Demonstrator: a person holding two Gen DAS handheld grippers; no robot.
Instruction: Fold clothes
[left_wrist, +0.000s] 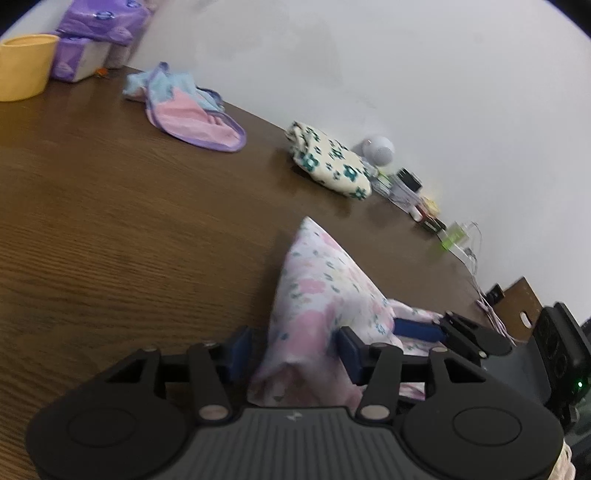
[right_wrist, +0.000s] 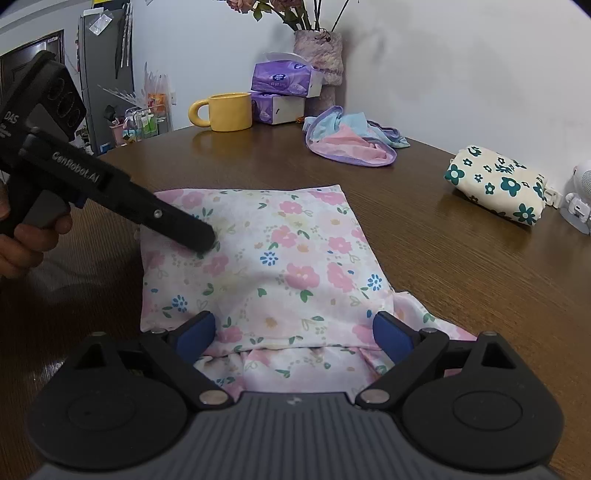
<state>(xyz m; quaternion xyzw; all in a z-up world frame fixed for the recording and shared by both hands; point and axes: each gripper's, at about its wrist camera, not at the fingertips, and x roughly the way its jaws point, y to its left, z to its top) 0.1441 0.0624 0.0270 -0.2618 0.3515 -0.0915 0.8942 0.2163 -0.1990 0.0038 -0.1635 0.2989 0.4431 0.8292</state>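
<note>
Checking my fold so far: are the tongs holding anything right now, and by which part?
Nothing is gripped. Left tongs and right tongs stand open, the floral garment lying loose between each pair.

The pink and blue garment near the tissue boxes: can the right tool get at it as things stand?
Probably yes. The right tool is open over the floral garment, gripping nothing, and bare table lies between that and the pink and blue garment. The left tool sits off to the side.
</note>
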